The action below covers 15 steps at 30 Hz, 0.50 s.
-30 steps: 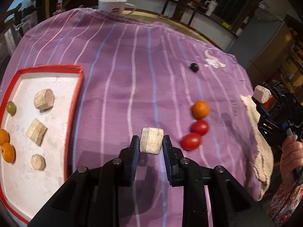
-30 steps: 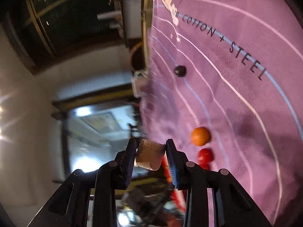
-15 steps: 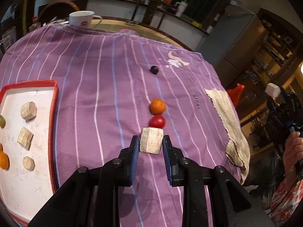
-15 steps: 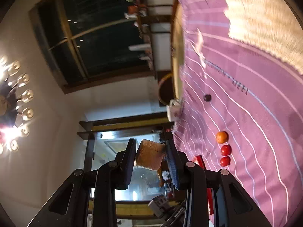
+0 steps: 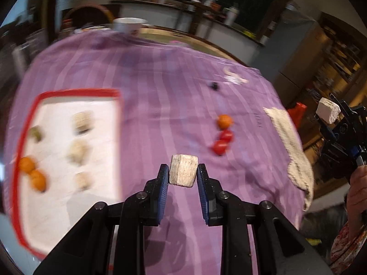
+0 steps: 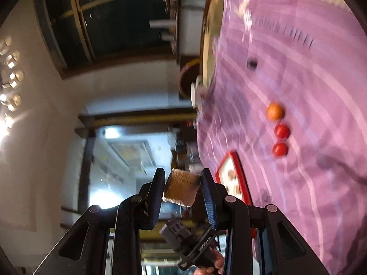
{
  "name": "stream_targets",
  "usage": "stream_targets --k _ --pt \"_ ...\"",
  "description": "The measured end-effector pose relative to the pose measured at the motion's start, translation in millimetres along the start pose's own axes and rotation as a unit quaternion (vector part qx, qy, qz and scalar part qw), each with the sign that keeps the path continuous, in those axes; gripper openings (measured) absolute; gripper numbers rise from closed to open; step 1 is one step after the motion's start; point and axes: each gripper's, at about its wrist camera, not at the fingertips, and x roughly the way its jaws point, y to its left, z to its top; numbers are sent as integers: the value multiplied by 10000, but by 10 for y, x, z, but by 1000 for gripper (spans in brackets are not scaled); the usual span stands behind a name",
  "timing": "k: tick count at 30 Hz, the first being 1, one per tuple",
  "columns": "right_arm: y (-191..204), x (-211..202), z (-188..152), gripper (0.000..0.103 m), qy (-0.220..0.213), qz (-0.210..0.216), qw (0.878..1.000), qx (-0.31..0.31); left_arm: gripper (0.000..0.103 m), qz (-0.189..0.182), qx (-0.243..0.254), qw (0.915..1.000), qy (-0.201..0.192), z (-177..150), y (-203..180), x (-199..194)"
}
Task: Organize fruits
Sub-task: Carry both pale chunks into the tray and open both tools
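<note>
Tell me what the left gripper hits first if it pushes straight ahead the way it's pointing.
Probably the bare purple tablecloth. The left gripper, shut on a banana slice, points between the red-rimmed tray and the two tomatoes, though depth is unclear.

A purple striped tablecloth (image 5: 160,105) carries a red-rimmed tray (image 5: 78,92), an orange (image 5: 224,121), two tomatoes (image 5: 222,142) and a beige cloth (image 5: 289,142).
</note>
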Motion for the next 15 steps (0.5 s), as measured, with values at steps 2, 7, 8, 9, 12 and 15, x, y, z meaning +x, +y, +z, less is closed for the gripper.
stream_targets --k 2,7,8,9,12,15 --pt "-32 366 -103 36 352 -148 9992 -100 24 342 -176 9992 -79 -77 293 -153" --pt "-127 1372 -572 36 1412 -614 9872 -406 24 1041 -774 9915 -52 -353 1077 -461" --pt "-142 1530 -652 36 1581 -735 9834 -499 24 1119 -888 9897 -30 -405 1197 -495" --pt "-155 1685 -741 36 1751 -870 9788 -611 24 1192 -997 9879 -7 -453 1323 -525" --pt "-189 2152 -1018 36 2193 -1353 9606 -1041 24 1323 -1311 9825 60 -598 1636 -583" --pt "-208 2492 -1225 36 2393 -2055 9338 -1692 24 1270 -1512 9803 97 -649 1804 -595"
